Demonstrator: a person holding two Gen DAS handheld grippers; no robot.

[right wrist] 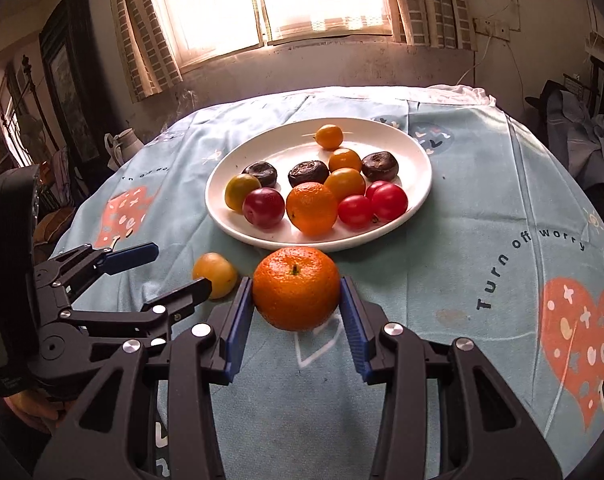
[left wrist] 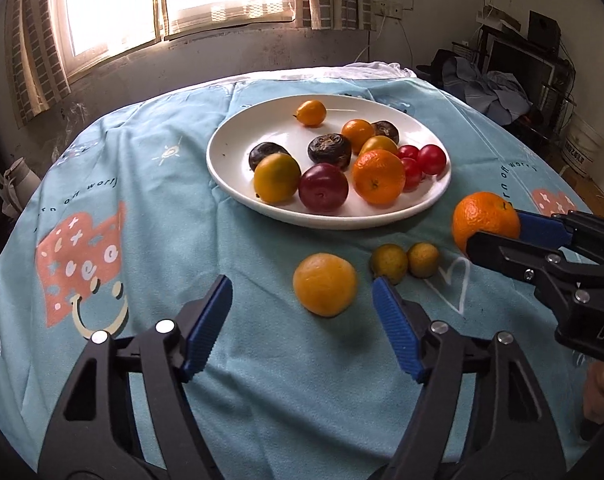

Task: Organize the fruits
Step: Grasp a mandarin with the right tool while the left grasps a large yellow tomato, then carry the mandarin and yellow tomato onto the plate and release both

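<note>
The right gripper (right wrist: 298, 308) fingers clamp the orange (right wrist: 296, 288); it may slip, rolling off the bench (right wrist: 481, 208). The left gripper (left wrist: 302, 304) stands released.

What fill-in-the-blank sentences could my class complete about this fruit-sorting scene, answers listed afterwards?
1. The right gripper is closed on a large ____.
2. Most of the fruit lies on a white ____.
3. The left gripper holds ____ between its blue pads.
4. The tablecloth carries the printed words "Turn off ____".

Missing words: orange; plate; nothing; worry.
</note>
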